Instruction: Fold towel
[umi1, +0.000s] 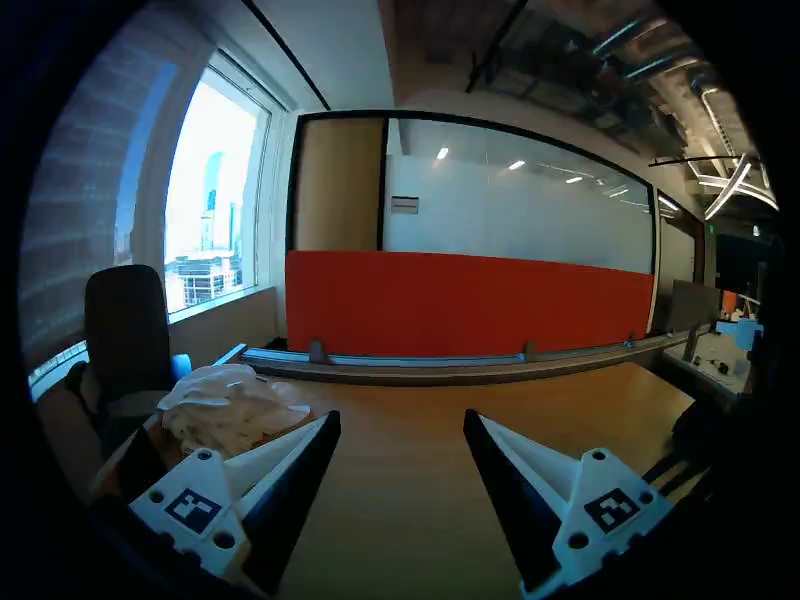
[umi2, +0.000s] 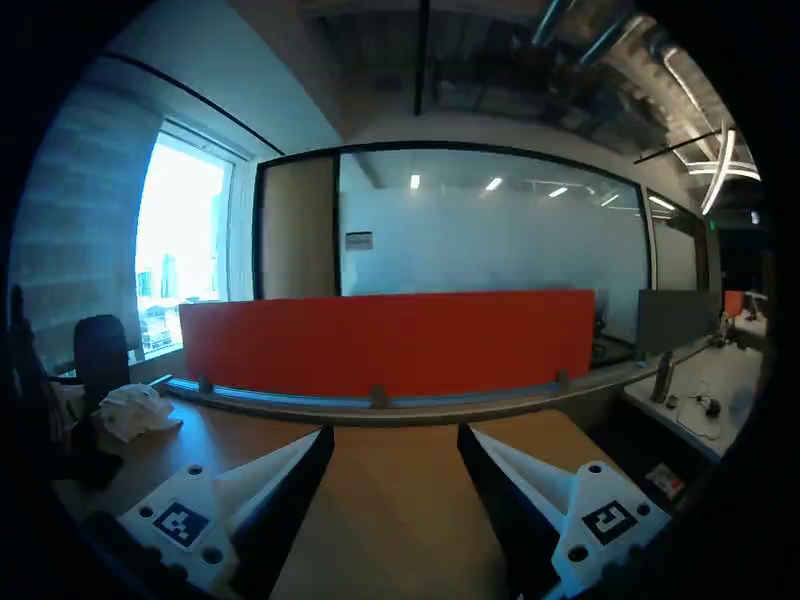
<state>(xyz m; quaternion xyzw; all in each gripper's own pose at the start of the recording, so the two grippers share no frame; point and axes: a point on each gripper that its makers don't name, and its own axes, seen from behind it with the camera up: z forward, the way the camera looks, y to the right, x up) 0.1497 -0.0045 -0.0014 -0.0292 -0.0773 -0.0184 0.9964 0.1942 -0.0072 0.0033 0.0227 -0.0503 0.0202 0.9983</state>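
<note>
Left tool (umi1: 401, 416) and right tool (umi2: 395, 430), jaws parted and holding nothing, square black-and-white markers (umi1: 193, 510) on fingers (umi1: 260, 470), above wooden desk (umi1: 400, 520); white towel (umi1: 225, 405), crumpled heap, desk's left end beside black chair (umi1: 125, 330).

The towel (umi1: 225, 405) is white to cream and not folded. It is bunched into a loose, crumpled heap with many creases and lies on the left part of the wooden desk (umi1: 420, 480), close to the left edge, just beside a black chair (umi1: 125, 325). In the right gripper view it is a small pale mound (umi2: 130, 410) at the desk's far left.
</note>
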